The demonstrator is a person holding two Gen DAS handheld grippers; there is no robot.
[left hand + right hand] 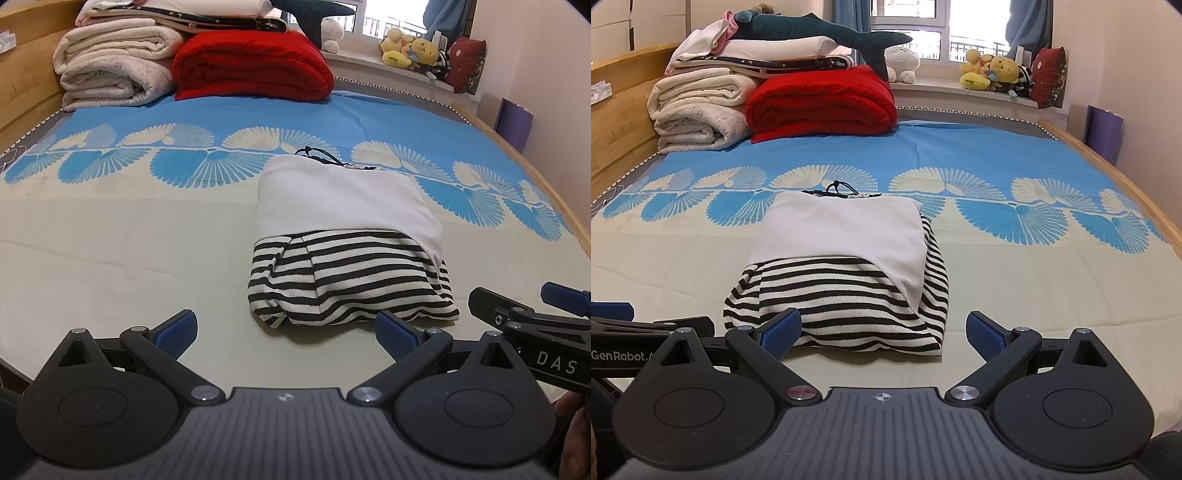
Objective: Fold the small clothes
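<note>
Behind, folded blankets (768, 99) are stacked on the bed (1034, 280). A folded striped garment (849, 291) is laid before both wide-spread, empty grippers: left gripper (286, 338), right gripper (882, 332).

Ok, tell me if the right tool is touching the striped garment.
Apart. In the right wrist view the right tool is open, with bare bedsheet between its fingers and the striped garment.

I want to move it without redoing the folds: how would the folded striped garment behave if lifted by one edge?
The striped garment is soft knit, so it would likely sag and unfold. Its loose white top layer would probably slide off.
</note>
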